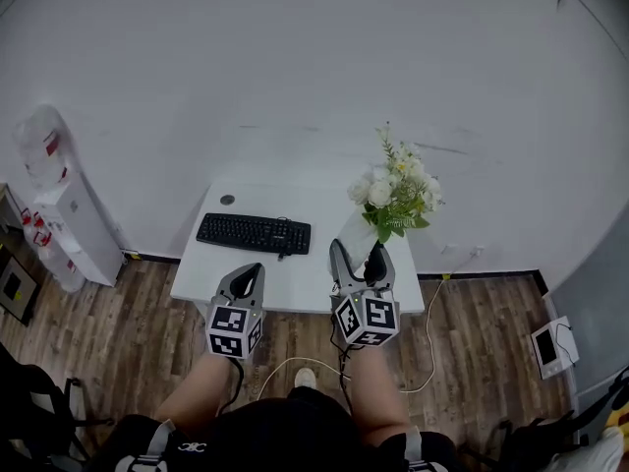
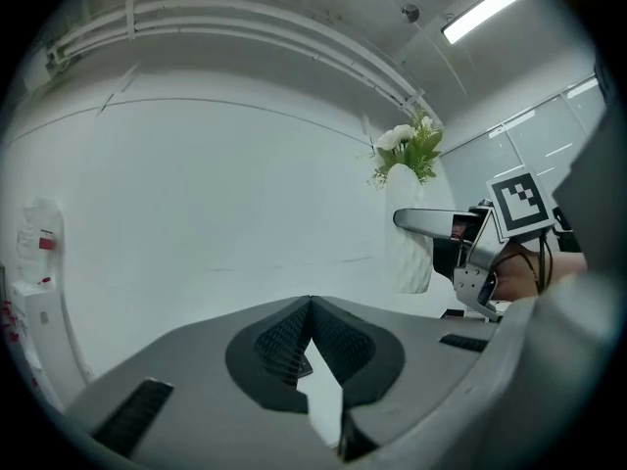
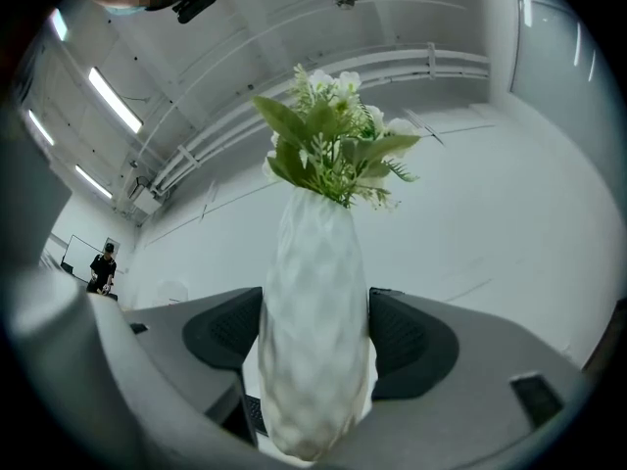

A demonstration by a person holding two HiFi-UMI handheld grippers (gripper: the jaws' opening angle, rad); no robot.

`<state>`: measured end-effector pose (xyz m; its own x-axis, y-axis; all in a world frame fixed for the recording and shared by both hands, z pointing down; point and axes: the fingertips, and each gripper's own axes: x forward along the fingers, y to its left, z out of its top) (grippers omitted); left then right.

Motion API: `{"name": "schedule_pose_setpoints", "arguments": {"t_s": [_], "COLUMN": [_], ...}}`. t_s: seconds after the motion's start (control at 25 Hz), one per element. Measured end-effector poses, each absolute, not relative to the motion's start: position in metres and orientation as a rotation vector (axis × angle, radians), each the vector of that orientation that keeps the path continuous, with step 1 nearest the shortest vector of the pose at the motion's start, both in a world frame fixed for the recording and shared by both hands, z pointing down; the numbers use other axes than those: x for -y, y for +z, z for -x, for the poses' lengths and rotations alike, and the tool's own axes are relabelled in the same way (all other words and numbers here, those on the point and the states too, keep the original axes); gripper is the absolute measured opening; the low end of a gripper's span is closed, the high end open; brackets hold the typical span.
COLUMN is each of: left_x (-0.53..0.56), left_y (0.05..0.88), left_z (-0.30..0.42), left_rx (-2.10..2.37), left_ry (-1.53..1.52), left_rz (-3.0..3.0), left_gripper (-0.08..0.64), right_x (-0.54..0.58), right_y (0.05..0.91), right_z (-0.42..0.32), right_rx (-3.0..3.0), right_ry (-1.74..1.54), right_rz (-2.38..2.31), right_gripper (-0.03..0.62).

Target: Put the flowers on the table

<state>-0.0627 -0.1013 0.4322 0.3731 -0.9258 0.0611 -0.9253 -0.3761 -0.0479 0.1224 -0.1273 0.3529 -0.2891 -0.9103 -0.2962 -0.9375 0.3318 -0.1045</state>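
A white textured vase (image 3: 315, 331) with white flowers and green leaves (image 3: 333, 145) stands upright between the jaws of my right gripper (image 3: 315, 346), which is shut on it. In the head view the flowers (image 1: 396, 193) rise above my right gripper (image 1: 362, 264) over the right part of the white table (image 1: 211, 278); whether the vase touches the table I cannot tell. My left gripper (image 1: 246, 281) is over the table's front edge, shut and empty; in the left gripper view its pads (image 2: 289, 346) meet and the vase (image 2: 407, 233) shows at right.
A black keyboard (image 1: 254, 232) lies on the table's left half, with a small round object (image 1: 227, 200) behind it. A water dispenser (image 1: 61, 205) stands at the left wall. A cable (image 1: 432, 332) runs across the wooden floor.
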Motion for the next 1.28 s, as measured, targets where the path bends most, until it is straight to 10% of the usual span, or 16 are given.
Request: {"name": "schedule_pose_setpoints", "arguments": {"t_s": [1.28], "left_x": [0.446], "left_y": [0.434], "left_z": [0.117], "left_rx": [-1.85], "left_ry": [-0.203], "left_rz": [2.599], "left_gripper": [0.002], "right_x": [0.499], "right_y": [0.356], "right_z": [-0.114], "right_rx": [-2.29], "right_ry": [0.115], "right_rz": [1.738], "right_gripper": [0.351]}}
